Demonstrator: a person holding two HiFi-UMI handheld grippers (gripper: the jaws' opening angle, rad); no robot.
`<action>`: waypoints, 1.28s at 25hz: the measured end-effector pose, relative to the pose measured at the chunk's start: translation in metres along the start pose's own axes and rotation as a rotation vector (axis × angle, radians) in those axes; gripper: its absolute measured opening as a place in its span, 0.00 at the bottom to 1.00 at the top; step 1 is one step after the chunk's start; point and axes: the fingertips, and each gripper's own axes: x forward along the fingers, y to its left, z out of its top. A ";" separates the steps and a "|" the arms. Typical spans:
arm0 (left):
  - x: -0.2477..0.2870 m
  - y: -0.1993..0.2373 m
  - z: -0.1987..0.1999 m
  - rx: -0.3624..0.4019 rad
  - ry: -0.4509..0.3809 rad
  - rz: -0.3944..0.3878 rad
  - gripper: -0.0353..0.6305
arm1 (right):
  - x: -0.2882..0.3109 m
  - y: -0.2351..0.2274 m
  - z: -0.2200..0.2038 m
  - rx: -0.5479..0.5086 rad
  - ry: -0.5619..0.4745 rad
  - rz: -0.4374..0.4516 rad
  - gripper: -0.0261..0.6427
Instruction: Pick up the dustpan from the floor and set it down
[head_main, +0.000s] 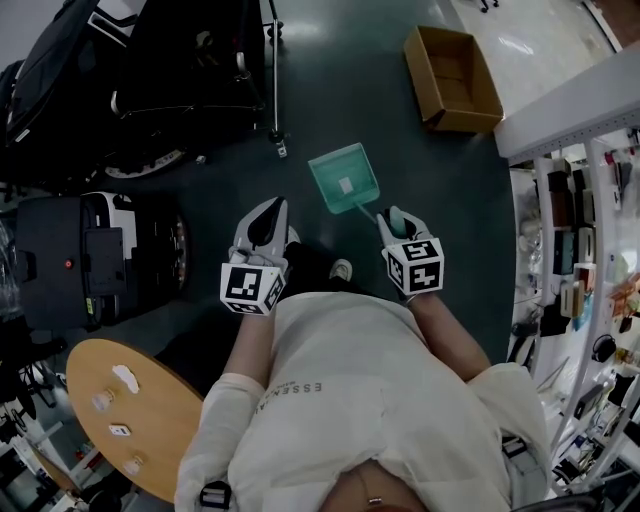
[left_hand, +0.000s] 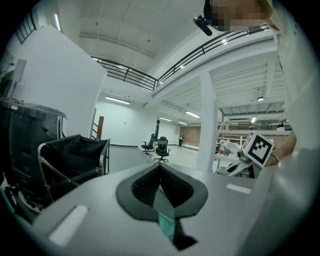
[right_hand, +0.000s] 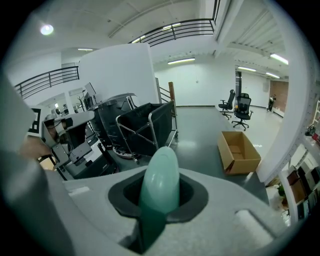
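1. Currently the dustpan is teal, a squarish pan with a pale label and a slim handle, held above the dark floor.
2. Right tool is clamped narrowly on its handle.
3. Left tool has its jaws together.

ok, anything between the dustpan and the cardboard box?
Nothing. The head view shows only bare dark floor between the dustpan and the cardboard box.

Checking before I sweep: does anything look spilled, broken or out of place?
Nothing stands out. The right hand-held gripper holds the green plastic dustpan by its handle, and the open brown cardboard box sits upright on the floor.
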 end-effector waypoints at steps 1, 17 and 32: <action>0.001 0.000 -0.002 -0.003 0.007 0.000 0.08 | 0.002 0.000 0.001 0.000 0.004 0.003 0.11; 0.071 0.076 -0.053 -0.087 0.122 0.021 0.08 | 0.126 -0.014 0.014 0.113 0.128 -0.007 0.11; 0.142 0.146 -0.126 -0.117 0.236 0.030 0.08 | 0.294 -0.033 0.002 0.199 0.221 -0.055 0.11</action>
